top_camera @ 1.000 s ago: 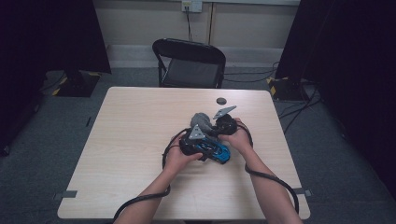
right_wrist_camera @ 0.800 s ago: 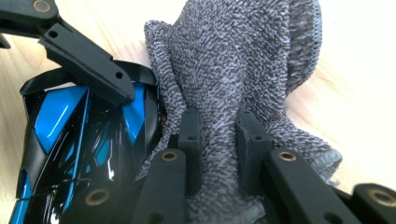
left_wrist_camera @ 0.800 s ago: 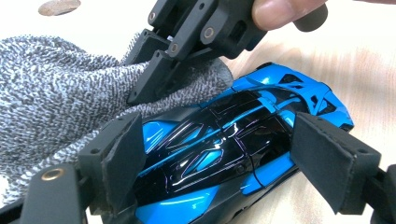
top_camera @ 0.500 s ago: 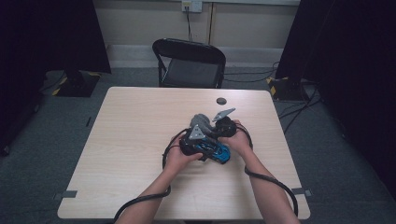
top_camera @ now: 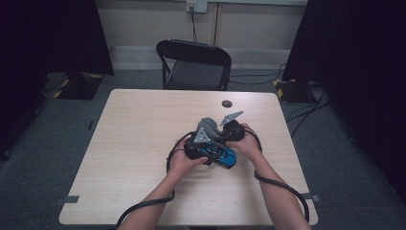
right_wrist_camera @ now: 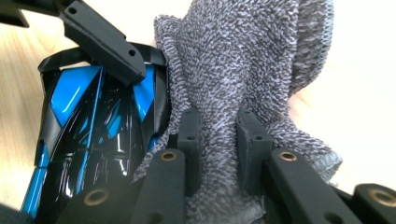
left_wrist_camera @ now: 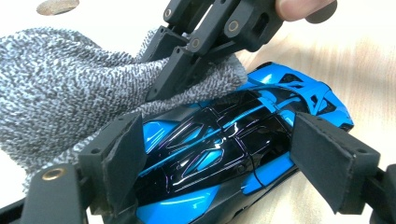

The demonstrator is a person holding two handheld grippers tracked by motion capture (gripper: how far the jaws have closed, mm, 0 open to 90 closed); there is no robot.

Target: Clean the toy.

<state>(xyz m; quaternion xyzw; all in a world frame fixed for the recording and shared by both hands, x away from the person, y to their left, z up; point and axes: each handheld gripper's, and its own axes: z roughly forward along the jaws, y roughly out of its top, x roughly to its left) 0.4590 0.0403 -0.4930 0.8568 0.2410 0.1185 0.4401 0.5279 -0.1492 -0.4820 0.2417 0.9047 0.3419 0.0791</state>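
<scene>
A glossy blue and black toy car (top_camera: 221, 156) lies near the middle of the table (top_camera: 129, 143). In the left gripper view my left gripper (left_wrist_camera: 219, 154) straddles the car (left_wrist_camera: 210, 158), its pads against both sides. A grey knitted cloth (left_wrist_camera: 60, 88) is draped against the car's roof. My right gripper (right_wrist_camera: 218, 149) is shut on a fold of that cloth (right_wrist_camera: 243, 60), right beside the car (right_wrist_camera: 93, 121). From above, the left gripper (top_camera: 201, 143) and right gripper (top_camera: 226, 136) sit close together over the car, with the cloth (top_camera: 207, 125) bunched between them.
A small dark round disc (top_camera: 226, 103) lies on the table's far side. A black folding chair (top_camera: 194, 62) stands behind the table. Black cables (top_camera: 282, 184) trail from both grippers along the forearms. Dark curtains hang at both sides.
</scene>
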